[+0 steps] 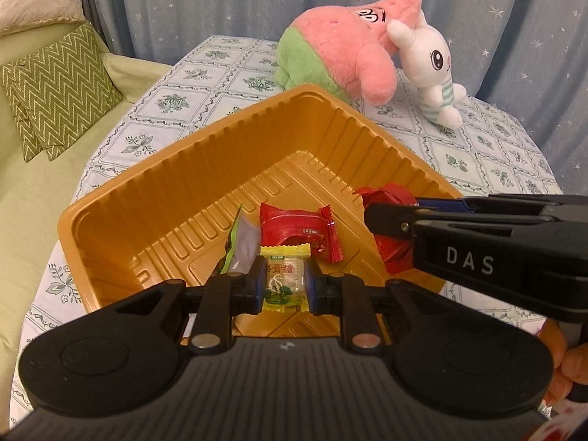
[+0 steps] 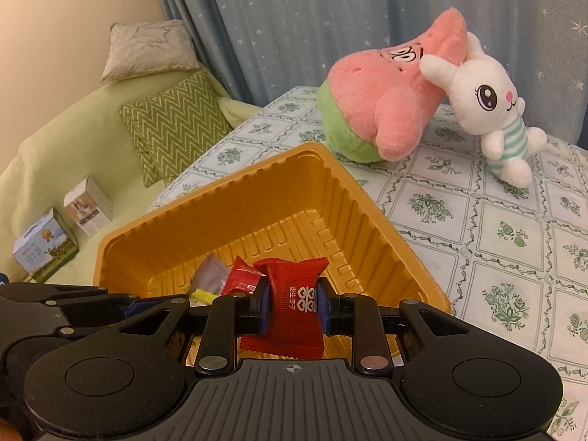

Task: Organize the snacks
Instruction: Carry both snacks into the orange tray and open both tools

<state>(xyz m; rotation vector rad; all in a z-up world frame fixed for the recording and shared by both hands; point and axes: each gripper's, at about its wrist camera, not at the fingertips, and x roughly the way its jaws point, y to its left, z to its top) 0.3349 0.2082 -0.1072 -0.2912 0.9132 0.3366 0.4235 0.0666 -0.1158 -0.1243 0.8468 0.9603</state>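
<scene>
An orange plastic tray (image 1: pixel 176 169) (image 2: pixel 205 213) sits on the floral tablecloth. My left gripper (image 1: pixel 284 283) is shut on a yellow wrapped candy (image 1: pixel 283 279) over the tray's near end. Beyond it, a red snack packet (image 1: pixel 294 228) and a green-and-silver packet (image 1: pixel 239 242) lie on the tray floor. From the right side of the left wrist view comes my right gripper (image 1: pixel 382 220), holding a red packet (image 1: pixel 389 194). In the right wrist view that gripper (image 2: pixel 292 303) is shut on the red wrapped candy (image 2: pixel 294 297) above the tray. The other snacks (image 2: pixel 235 279) lie just behind it.
A pink-and-green plush (image 1: pixel 338 47) (image 2: pixel 386 106) and a white rabbit plush (image 1: pixel 430 70) (image 2: pixel 488 110) stand on the table behind the tray. To the left is a green sofa with a zigzag cushion (image 1: pixel 55 88) (image 2: pixel 172 125) and two small boxes (image 2: pixel 47 246). A starred curtain hangs behind.
</scene>
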